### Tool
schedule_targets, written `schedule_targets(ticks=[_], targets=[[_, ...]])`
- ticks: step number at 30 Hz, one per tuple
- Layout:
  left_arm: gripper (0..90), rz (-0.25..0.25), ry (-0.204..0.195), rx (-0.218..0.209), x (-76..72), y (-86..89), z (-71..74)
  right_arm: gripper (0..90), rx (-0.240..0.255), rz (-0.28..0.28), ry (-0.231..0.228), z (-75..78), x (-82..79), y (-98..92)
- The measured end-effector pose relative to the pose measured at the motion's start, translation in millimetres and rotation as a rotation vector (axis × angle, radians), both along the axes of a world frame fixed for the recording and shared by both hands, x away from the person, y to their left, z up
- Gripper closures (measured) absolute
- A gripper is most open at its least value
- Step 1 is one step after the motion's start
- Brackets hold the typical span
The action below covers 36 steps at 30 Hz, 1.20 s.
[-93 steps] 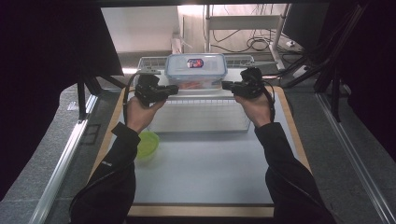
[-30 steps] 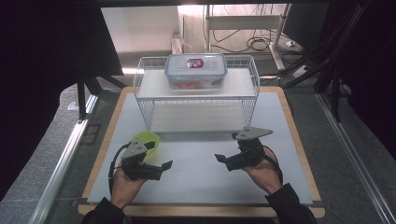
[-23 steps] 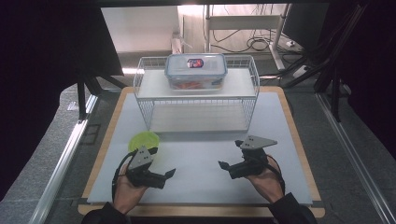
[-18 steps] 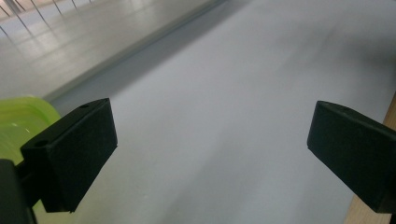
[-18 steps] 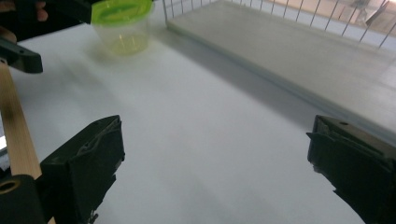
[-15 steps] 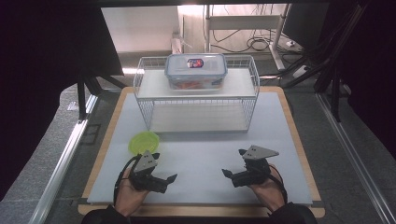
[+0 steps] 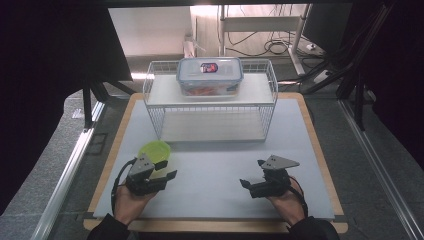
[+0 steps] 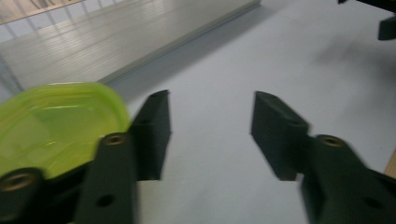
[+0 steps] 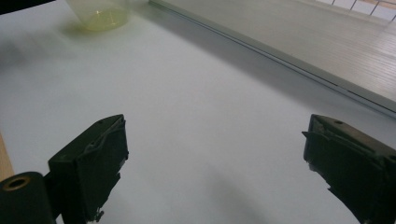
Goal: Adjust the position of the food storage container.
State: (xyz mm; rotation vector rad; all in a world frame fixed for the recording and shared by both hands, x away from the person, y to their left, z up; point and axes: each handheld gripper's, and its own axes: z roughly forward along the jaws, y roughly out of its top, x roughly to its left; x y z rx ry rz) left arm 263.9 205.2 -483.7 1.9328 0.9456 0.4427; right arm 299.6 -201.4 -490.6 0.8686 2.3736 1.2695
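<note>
Your left gripper (image 7: 166,170) and right gripper (image 7: 248,186) sit low at the near edge, jaws apart and empty, pointing inward.

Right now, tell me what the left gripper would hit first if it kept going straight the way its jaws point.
Probably nothing close: the left gripper, jaws open, points across bare white mat. The green bowl sits off to one side, out of the line. Farther on, the right gripper may lie in its path; depth is unclear.

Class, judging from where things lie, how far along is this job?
Looks done: the lidded box sits on top of the wire rack. In hand: nothing; the left gripper and right gripper are both open, low over the mat. Possibly left: the green bowl, untouched beside the left gripper.
</note>
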Motion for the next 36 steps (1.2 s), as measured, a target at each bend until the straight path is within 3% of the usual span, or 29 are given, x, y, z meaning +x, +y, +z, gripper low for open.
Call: schedule_targets(ticks=[4,7,11,17,25,36], targets=[[78.7,0.057,0.013,-0.001,5.2,19.8,2.2,7.4,0.0,0.001,-0.01,0.6,-1.1,0.9],[88.8,0.124,0.001,0.018,7.6,36.2,5.2,7.7,-0.001,-0.002,-0.008,-0.1,-0.5,0.4],[89.9,0.212,0.005,0.027,13.9,62.9,5.5,8.1,-0.005,-0.003,-0.004,-0.8,-0.1,0.2],[89.9,0.314,0.056,0.002,36.2,94.2,-10.0,8.5,-0.015,-0.008,0.007,-3.3,1.3,0.5],[89.9,0.339,0.096,0.032,56.3,96.6,-23.3,8.7,-0.023,-0.015,0.012,-4.0,2.8,-1.3],[89.8,0.322,0.139,0.051,62.4,89.2,-33.7,9.0,-0.038,-0.012,0.019,-5.6,3.4,-1.2]])
